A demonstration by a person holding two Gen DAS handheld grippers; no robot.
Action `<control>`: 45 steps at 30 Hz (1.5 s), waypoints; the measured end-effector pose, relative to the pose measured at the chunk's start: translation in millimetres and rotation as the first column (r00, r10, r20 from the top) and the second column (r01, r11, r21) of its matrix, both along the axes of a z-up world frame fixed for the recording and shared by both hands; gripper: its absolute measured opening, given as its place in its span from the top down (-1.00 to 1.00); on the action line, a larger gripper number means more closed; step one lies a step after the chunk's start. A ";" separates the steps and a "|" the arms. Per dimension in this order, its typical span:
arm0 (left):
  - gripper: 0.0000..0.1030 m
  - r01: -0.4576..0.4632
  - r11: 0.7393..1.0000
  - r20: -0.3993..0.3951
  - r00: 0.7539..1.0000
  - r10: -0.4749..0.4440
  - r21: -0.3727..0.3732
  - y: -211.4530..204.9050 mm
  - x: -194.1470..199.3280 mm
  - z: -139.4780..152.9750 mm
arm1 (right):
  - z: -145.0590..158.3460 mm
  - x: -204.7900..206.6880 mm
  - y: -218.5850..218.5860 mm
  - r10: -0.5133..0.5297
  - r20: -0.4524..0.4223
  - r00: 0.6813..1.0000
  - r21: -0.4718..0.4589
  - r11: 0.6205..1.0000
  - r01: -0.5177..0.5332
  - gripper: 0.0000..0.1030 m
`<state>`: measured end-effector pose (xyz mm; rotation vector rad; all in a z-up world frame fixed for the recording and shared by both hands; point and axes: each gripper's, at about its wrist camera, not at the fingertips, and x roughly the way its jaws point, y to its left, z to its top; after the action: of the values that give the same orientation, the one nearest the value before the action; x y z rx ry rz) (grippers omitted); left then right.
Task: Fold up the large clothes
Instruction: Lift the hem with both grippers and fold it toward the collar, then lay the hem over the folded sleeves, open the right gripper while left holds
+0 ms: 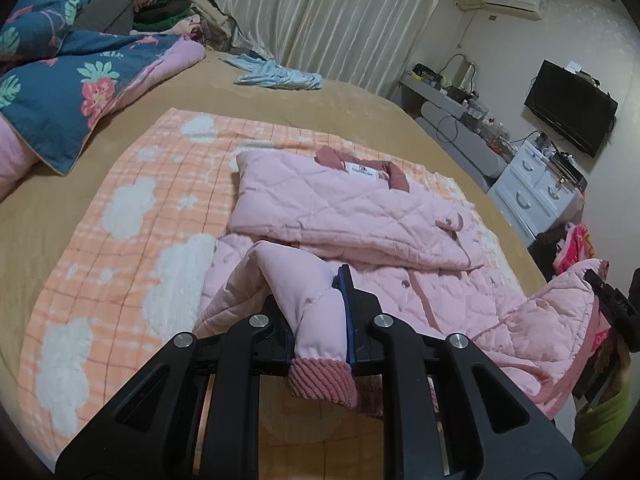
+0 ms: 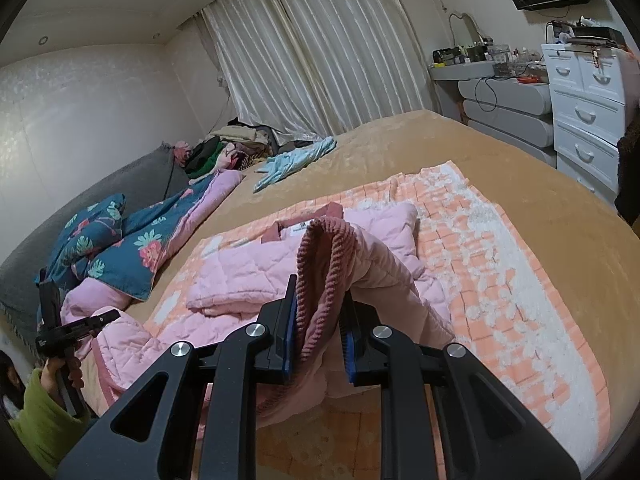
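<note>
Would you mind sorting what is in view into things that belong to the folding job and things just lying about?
Job:
pink jacket
left gripper, shut on a cuff
right gripper, shut on a cuff
orange blanket underneath

Lying about:
blue cloth
floral quilt
clothes pile
white drawers

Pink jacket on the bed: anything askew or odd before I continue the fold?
Nothing damaged. The pink jacket lies partly folded on the orange blanket, both tongs gripping its hem corners. A light blue garment lies crumpled farther up the bed, apart.
</note>
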<state>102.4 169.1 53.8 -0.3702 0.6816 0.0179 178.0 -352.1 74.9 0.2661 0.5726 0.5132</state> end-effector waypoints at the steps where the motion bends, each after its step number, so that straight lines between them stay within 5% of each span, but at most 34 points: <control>1: 0.81 -0.002 1.000 0.003 1.000 0.002 0.000 0.6 1.5 1.6 | 1.9 2.4 -0.7 -0.004 0.001 1.000 0.006 1.000 0.004 0.67; 18: 0.80 -0.041 0.997 0.088 0.995 0.035 0.067 7.2 39.5 44.9 | 26.4 52.1 -7.7 -0.091 0.028 0.996 0.075 0.993 0.088 0.67; 45: 0.80 -0.059 0.987 -0.036 0.997 0.066 0.151 8.0 112.3 -7.6 | -44.0 128.7 -5.2 -0.160 -0.121 0.980 0.023 0.986 0.164 0.66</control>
<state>214.7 177.1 46.1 -0.2469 0.7045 0.1361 306.7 -357.3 31.0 0.3737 0.6520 0.3506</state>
